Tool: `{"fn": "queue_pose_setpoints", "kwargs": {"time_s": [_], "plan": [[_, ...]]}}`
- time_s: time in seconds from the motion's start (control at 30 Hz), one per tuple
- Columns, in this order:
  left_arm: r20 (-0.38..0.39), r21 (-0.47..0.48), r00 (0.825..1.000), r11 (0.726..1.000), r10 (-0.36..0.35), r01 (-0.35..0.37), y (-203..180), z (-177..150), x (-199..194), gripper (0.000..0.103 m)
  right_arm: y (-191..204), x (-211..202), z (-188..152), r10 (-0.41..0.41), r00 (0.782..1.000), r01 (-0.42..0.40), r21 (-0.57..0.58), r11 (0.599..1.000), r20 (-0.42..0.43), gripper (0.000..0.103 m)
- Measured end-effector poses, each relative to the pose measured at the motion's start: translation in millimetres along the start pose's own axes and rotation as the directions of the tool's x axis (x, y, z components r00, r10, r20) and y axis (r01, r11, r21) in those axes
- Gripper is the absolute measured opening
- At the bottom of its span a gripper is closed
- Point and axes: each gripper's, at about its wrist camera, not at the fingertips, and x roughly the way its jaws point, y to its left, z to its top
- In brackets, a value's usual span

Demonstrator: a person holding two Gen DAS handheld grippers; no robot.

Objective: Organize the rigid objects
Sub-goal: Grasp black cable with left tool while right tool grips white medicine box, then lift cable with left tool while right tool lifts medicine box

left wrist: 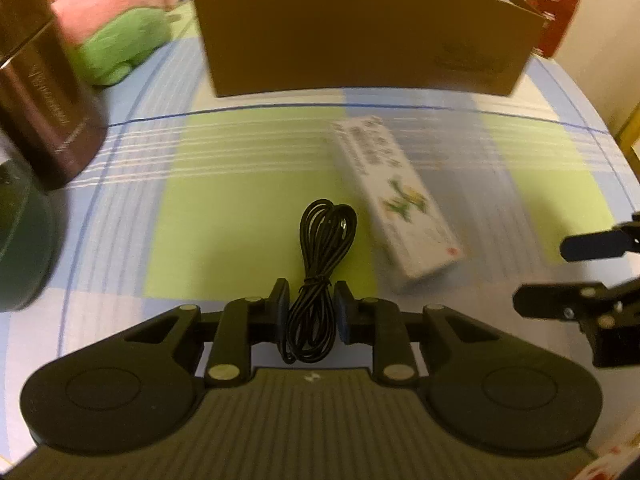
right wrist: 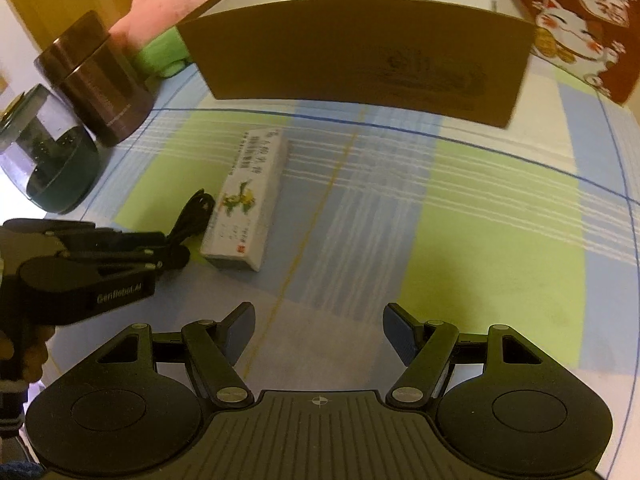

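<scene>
Surface: checked cloth (right wrist: 480, 208) in blue, green and white covers the desk.
Left edge: dark green jar (right wrist: 52, 160), brown tin (right wrist: 96, 80), pink-green plush (left wrist: 112, 20).
Back edge: open cardboard box (right wrist: 360, 60); red cat-print bag (right wrist: 580, 20) at the right corner.
Middle: black cable bundle (left wrist: 320, 264) just beside white printed carton (left wrist: 396, 200).
Left gripper (left wrist: 312, 312): jaws pinching the cable bundle.
Right gripper (right wrist: 319, 332): jaws spread, nothing between.

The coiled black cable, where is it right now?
The coiled black cable sits between the left gripper's closed jaws on the checked tablecloth, just left of the white flower-printed box.
</scene>
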Motion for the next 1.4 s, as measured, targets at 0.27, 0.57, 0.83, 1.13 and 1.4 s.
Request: {"fn": "queue_pose_setpoints", "kwargs": {"time_s": [0.27, 0.57, 0.83, 1.13, 1.4], "plan": [[-0.009, -0.052, 1.0, 0.998, 0.023, -0.023, 32, 12, 5, 0.02, 30, 18, 24, 0.051, 0.998, -0.048, -0.089, 0.995, 0.027, 0.068], [-0.015, -0.052, 1.0, 0.999, 0.002, -0.002, 39, 15, 7, 0.023, 53, 59, 33, 0.036, 0.999, -0.031, -0.167, 0.985, 0.026, 0.068], [-0.012, -0.028, 1.0, 1.0, -0.013, 0.013, 37, 20, 12, 0.027, 41, 72, 34, 0.013, 1.0, -0.007, -0.182, 0.983, 0.028, 0.039], [-0.001, 0.023, 0.999, 0.999, -0.039, 0.039, 27, 28, 18, 0.024, 2, 52, 22, -0.05, 0.998, 0.055, -0.111, 0.992, 0.045, 0.036], [-0.017, 0.087, 0.989, 0.985, -0.147, 0.148, -1, 21, 15, 0.014, -14, 34, 2, -0.072, 0.996, 0.074, -0.058, 0.996, 0.043, 0.036]]}}
